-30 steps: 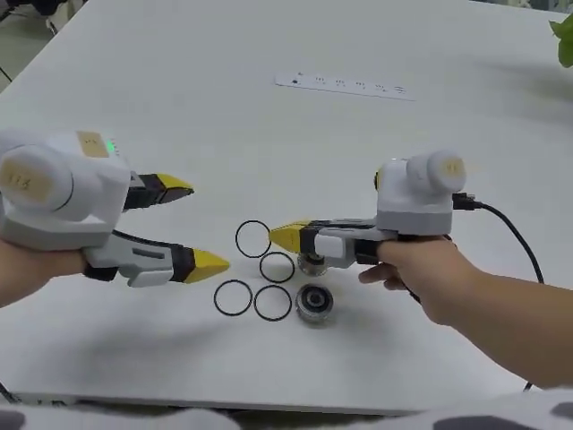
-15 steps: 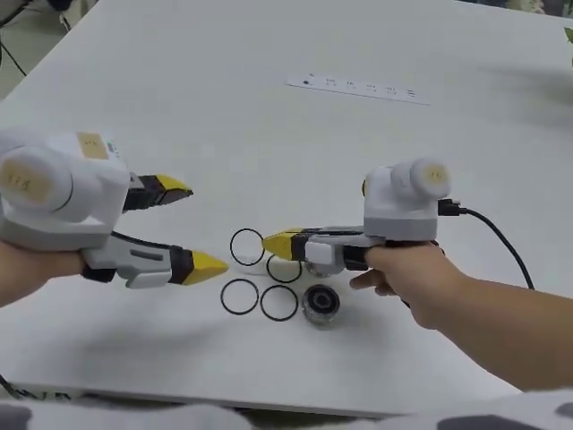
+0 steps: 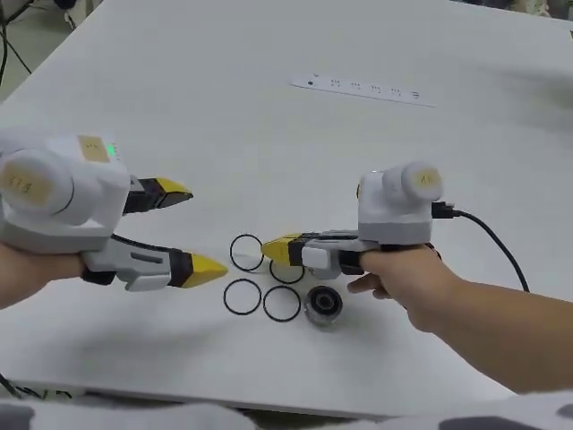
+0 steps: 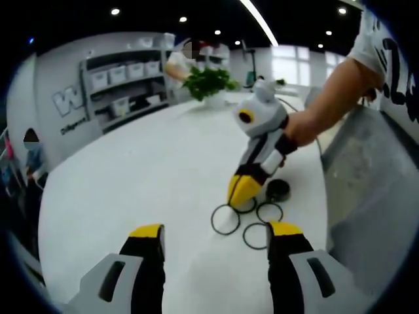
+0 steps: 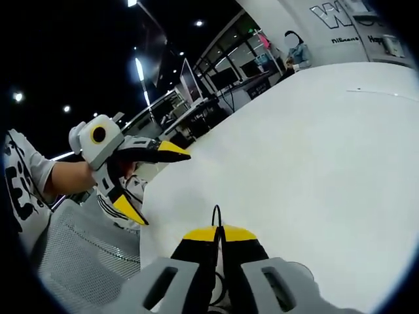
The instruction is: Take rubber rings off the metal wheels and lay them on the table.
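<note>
landmark: metal wheel (image 3: 323, 305), on the table (image 3: 269, 134) near the front edge; every place below is given relative to it
right gripper (image 3: 279, 248): clenched, held low over the table, tips just left of and behind the wheel
pinched ring (image 5: 216, 214): a thin black loop sticks up from between the closed tips in the right gripper view, so I read it as gripped; in the head view a ring lies partly under this gripper, just behind-left of the wheel, and I cannot tell if it touches the table
left gripper (image 3: 185, 228): released, jaws wide apart with nothing between them; hovers well left of the wheel, tips aimed toward it
ring 1 (image 3: 281, 304): flat on the table, just beside the wheel on its left
ring 2 (image 3: 242, 296): flat, next to ring 1, one step further left of the wheel
ring 3 (image 3: 246, 253): flat, left of and behind the wheel, close to the right gripper's tips
wheel state: dark hub, shiny rim; too small to tell whether any rubber is on it
done: three rings off and laid out in a cluster left of the wheel
left to do: set down and let go of the pinched ring; whether another wheel sits hidden under the right gripper, cannot tell
other: power strip (image 3: 363, 90), far behind the wheel, not involved
</note>
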Action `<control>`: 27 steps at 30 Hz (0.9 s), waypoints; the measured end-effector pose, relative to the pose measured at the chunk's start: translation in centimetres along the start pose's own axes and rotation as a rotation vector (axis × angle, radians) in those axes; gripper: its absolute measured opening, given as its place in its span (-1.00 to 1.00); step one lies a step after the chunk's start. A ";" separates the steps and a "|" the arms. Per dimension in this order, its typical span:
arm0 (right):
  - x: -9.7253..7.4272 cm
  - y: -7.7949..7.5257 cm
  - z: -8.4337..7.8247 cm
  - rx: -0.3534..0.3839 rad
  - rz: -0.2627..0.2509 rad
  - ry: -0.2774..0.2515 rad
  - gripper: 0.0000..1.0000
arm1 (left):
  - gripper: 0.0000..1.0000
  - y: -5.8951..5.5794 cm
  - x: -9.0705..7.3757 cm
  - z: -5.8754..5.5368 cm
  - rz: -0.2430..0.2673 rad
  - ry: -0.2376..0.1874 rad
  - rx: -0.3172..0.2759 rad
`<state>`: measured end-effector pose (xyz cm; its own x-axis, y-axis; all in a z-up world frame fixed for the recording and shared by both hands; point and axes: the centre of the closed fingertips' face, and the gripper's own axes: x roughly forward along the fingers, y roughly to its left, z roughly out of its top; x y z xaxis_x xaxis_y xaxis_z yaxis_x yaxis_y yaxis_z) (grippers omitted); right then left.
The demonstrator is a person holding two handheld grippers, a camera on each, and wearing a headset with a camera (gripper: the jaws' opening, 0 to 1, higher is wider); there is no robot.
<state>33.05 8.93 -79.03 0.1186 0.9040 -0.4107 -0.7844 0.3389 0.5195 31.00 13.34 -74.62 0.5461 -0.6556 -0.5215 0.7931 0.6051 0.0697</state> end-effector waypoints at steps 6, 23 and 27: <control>0.3 -0.2 -0.2 -0.014 -0.007 0.012 -1.00 | 0.27 -0.2 0.1 -0.2 -0.005 0.009 0.010; 0.2 -0.4 -0.5 -0.072 -0.041 0.036 -1.00 | 0.27 -0.5 0.2 -0.4 -0.011 0.019 0.011; 0.2 -0.6 -0.5 -0.078 -0.048 0.037 -0.96 | 0.27 -0.5 0.2 -0.4 -0.010 0.017 0.009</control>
<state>33.22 8.78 -79.83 0.1362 0.8764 -0.4620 -0.8235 0.3594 0.4389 30.60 13.09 -75.06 0.5333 -0.6539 -0.5367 0.8011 0.5942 0.0721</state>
